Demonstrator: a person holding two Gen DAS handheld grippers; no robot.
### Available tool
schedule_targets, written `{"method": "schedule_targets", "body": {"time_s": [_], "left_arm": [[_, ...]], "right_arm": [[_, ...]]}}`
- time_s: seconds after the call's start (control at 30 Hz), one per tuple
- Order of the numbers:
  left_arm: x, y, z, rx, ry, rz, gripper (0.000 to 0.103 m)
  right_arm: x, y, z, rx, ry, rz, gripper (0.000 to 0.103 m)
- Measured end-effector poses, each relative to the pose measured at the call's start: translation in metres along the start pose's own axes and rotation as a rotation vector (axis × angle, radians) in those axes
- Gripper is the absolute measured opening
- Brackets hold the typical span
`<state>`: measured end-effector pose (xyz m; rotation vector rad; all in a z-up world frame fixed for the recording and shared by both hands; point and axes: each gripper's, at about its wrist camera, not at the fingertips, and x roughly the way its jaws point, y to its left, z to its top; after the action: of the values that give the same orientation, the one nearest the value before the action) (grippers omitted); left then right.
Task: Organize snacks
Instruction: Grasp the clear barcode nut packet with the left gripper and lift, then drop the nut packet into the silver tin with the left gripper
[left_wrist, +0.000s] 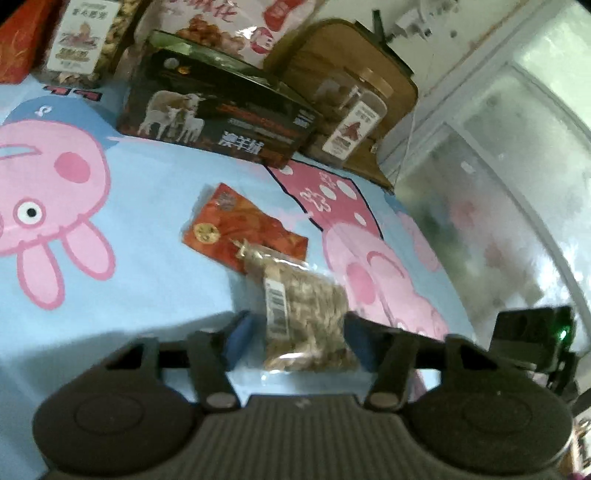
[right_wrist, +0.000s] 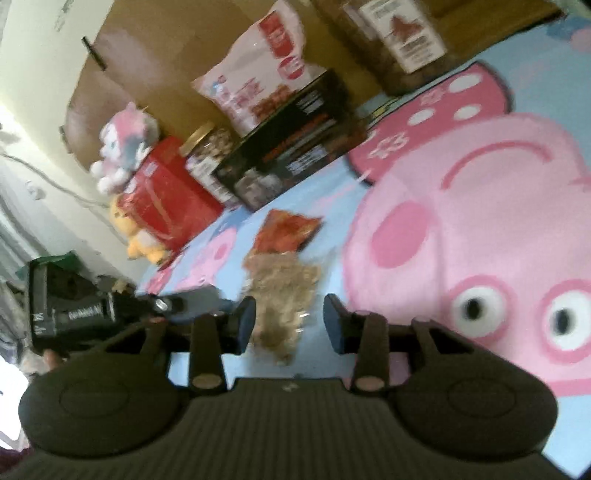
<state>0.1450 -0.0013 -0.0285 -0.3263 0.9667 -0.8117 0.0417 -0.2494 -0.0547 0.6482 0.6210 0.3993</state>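
Observation:
A clear bag of brown snacks (left_wrist: 306, 314) lies on the blue cartoon sheet (left_wrist: 147, 240), partly over a red snack packet (left_wrist: 240, 229). My left gripper (left_wrist: 297, 338) is open, with its blue-padded fingers on either side of the bag's near end. In the right wrist view the same bag (right_wrist: 280, 295) lies between the open fingers of my right gripper (right_wrist: 290, 323), with the red packet (right_wrist: 288, 230) just beyond it. Both views are blurred.
At the back stand a black box with sheep (left_wrist: 218, 118), a pink-white snack bag (left_wrist: 236, 26), a labelled jar (left_wrist: 351, 122), a red box (right_wrist: 166, 199), a gold-lidded jar (right_wrist: 210, 151) and plush toys (right_wrist: 125, 147). The left gripper's body (right_wrist: 70, 306) is at left.

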Motion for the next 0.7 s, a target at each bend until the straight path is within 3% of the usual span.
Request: {"method": "schedule_targets", "body": {"time_s": [0.03, 0.07, 0.17, 0.3, 0.47, 0.6, 0.7], "left_arm": [[0.0, 0.002, -0.001, -0.021, 0.0, 0.005, 0.03], [-0.002, 0.004, -0.002, -0.042, 0.002, 0.009, 0.025], [-0.011, 0.005, 0.001, -0.075, -0.01, -0.01, 0.022], [-0.038, -0.014, 0.023, -0.03, -0.099, -0.017, 0.023], [-0.047, -0.022, 0.088, -0.028, -0.196, 0.0, 0.025], [-0.023, -0.019, 0.152, -0.015, -0.267, 0.107, 0.028], [0.011, -0.003, 0.188, -0.046, -0.258, 0.204, 0.029]], "right_arm": [[0.002, 0.004, 0.0, -0.026, 0.0, -0.017, 0.036], [0.004, 0.006, -0.001, -0.039, 0.005, -0.031, 0.023], [0.0, 0.004, -0.001, -0.016, -0.011, -0.009, 0.019], [-0.01, 0.02, 0.016, -0.046, -0.067, 0.039, 0.018], [-0.006, 0.042, 0.069, -0.116, -0.131, 0.088, 0.018], [0.026, 0.054, 0.129, -0.194, -0.173, 0.082, 0.018], [0.067, 0.045, 0.17, -0.21, -0.141, 0.052, 0.018]]}}
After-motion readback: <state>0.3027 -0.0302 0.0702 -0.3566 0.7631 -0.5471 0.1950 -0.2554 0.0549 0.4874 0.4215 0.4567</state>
